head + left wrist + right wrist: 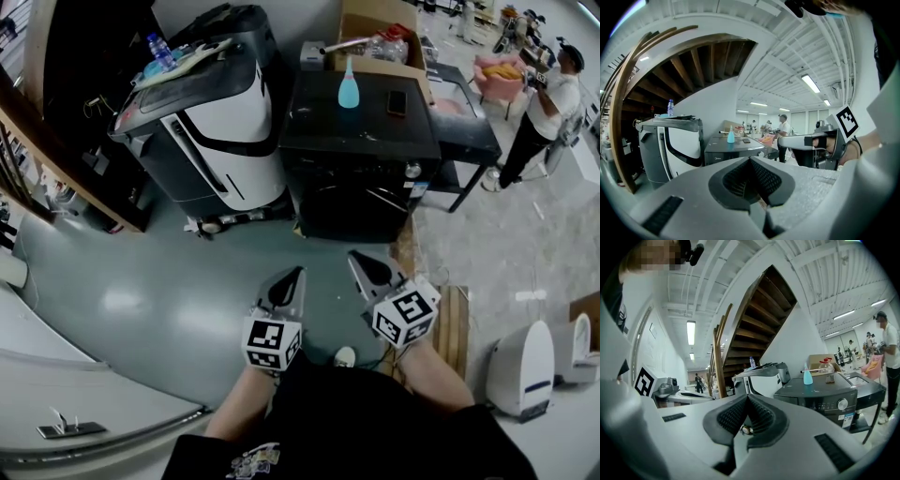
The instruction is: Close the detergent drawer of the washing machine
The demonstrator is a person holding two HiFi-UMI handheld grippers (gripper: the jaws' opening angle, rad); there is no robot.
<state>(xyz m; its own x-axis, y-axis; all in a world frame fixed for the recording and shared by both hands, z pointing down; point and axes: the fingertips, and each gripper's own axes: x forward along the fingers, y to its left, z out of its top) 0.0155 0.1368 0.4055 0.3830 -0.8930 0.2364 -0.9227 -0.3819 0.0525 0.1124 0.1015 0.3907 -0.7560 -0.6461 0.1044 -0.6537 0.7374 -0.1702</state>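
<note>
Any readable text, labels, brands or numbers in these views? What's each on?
No text reads clearly.
Black washing machine: panel marks and white-and-blue front sticker, too small.
Black-and-white marker cubes: coded squares, no words.
Print on the person's black shirt: blurred.

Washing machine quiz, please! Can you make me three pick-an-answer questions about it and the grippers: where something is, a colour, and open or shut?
1. Where is the blue bottle? A on the floor; B on top of the washer; C on the stairs.
2. What colour is the washer? A white; B red; C black.
3. How are the jaws of the left gripper? A shut, empty; B wide apart; C shut on a cup.
Answers: 1 B, the bottle stands on the washer's top. 2 C, its top and front are black. 3 A, the left gripper view shows the jaws together with nothing between them.
</note>
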